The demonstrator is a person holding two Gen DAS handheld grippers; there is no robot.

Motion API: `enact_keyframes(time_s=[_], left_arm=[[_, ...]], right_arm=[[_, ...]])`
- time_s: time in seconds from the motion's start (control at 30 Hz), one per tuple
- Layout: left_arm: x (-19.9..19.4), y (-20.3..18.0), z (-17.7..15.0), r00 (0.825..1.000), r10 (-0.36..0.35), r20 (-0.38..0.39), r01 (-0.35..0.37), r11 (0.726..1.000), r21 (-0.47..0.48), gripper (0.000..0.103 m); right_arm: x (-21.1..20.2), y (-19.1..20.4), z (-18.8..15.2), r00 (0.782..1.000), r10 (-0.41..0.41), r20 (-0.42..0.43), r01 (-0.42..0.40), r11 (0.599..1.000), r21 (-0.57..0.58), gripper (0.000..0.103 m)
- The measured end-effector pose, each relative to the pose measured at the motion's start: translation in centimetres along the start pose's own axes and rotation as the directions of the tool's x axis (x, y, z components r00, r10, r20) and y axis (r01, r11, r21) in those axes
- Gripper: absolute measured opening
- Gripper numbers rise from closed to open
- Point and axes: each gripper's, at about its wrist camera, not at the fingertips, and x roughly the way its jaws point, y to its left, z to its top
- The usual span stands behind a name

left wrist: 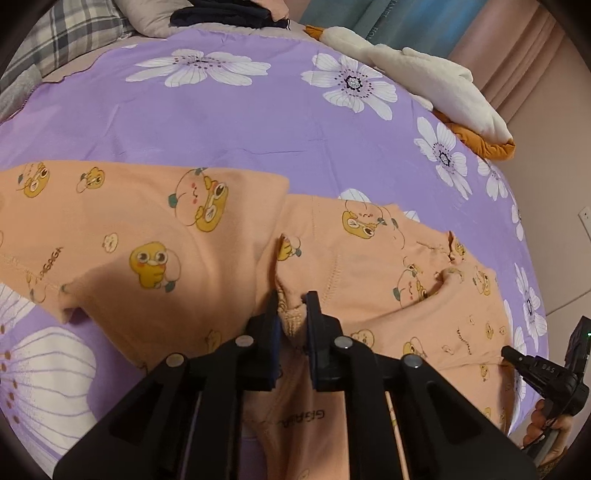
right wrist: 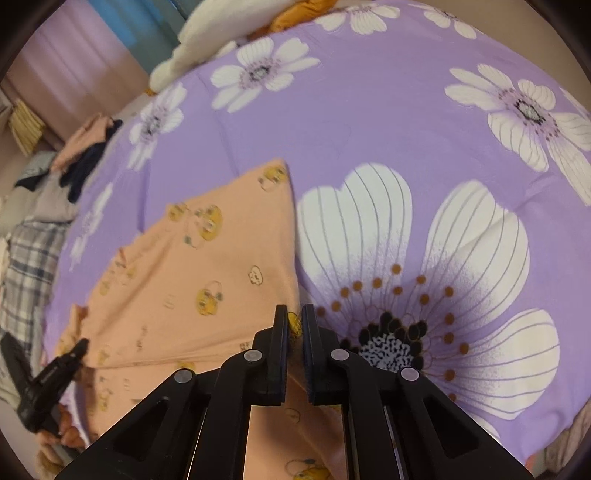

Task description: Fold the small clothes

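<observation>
An orange garment (left wrist: 207, 240) printed with yellow ducks lies spread on a purple flowered bedsheet (left wrist: 221, 118). My left gripper (left wrist: 293, 306) is shut on a bunched fold of the garment near its middle. My right gripper (right wrist: 294, 321) is shut on the garment's edge (right wrist: 207, 266), where the cloth meets a large white flower print. The right gripper also shows in the left wrist view (left wrist: 517, 360) at the garment's right edge. The left gripper shows in the right wrist view (right wrist: 75, 350) at the garment's far left side.
A white and orange plush toy (left wrist: 424, 77) lies at the bed's far edge. A plaid pillow (left wrist: 77, 33) and dark clothes (left wrist: 229, 14) sit at the head. Pink curtains (left wrist: 517, 44) and a wall lie beyond the bed. A clothes pile (right wrist: 85, 147) shows left in the right wrist view.
</observation>
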Motion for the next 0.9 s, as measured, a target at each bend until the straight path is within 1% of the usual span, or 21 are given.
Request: enact_keyframes(time_s=[0.07, 0.17, 0.23, 0.37, 0.5, 0.6, 0.63, 0.67, 0.7, 0.73, 0.77, 0.9], left_arm=[[-0.3, 0.1, 0.0, 1.000, 0.013, 0.012, -0.013, 1.000, 0.007, 0.010], [-0.9, -0.3, 0.1, 0.998, 0.038, 0.048, -0.041, 0.998, 0.051, 0.010], [-1.1, -0.3, 0.2, 0.997, 0.035, 0.062, -0.038, 0.998, 0.051, 0.010], [0.2, 0.4, -0.1, 0.998, 0.058, -0.008, -0.058, 0.998, 0.037, 0.012], [0.2, 0.4, 0.1, 0.999, 0.044, -0.014, -0.044, 0.997, 0.056, 0.014], [0.1, 0.2, 1.1, 1.000, 0.000, -0.017, 0.002, 0.998, 0.059, 0.015], [0.1, 0.1, 1.5, 1.000, -0.012, -0.016, 0.013, 0.998, 0.056, 0.018], [0.2, 0.1, 1.6, 1.000, -0.018, -0.017, 0.019, 0.998, 0.055, 0.025], [0.4, 0.1, 2.0, 0.999, -0.022, -0.023, 0.023, 0.998, 0.052, 0.030], [0.6, 0.1, 2.3, 0.999, -0.024, -0.027, 0.025, 0.999, 0.046, 0.039], [0.8, 0.1, 2.5, 0.999, -0.025, -0.030, 0.026, 0.999, 0.040, 0.043], [1.9, -0.2, 3.4, 0.997, -0.055, -0.059, 0.057, 0.998, 0.034, 0.043]], right_arm=[[0.4, -0.1, -0.2, 1.000, -0.006, -0.003, 0.007, 1.000, 0.006, 0.007], [0.3, -0.1, -0.1, 1.000, -0.013, -0.007, 0.013, 1.000, -0.002, 0.007], [0.3, -0.1, -0.1, 1.000, -0.014, -0.010, 0.014, 1.000, -0.003, 0.007], [0.4, -0.4, -0.2, 1.000, -0.006, -0.013, 0.007, 1.000, 0.006, 0.007], [0.5, -0.4, -0.2, 1.000, -0.009, -0.016, 0.009, 1.000, -0.002, 0.007], [0.7, -0.3, -0.2, 1.000, -0.014, -0.018, 0.014, 1.000, -0.003, 0.007], [0.7, -0.2, -0.2, 1.000, -0.016, -0.017, 0.016, 1.000, -0.004, 0.007], [0.7, -0.2, -0.2, 1.000, -0.019, -0.017, 0.019, 1.000, -0.006, 0.007], [0.7, -0.2, -0.2, 1.000, -0.021, -0.016, 0.021, 1.000, -0.009, 0.007], [0.7, 0.0, -0.2, 1.000, -0.023, -0.016, 0.023, 1.000, -0.011, 0.007], [0.7, -0.1, -0.2, 1.000, -0.023, -0.017, 0.023, 1.000, -0.010, 0.007], [0.8, 0.0, -0.2, 1.000, -0.024, -0.018, 0.024, 1.000, -0.006, 0.007]])
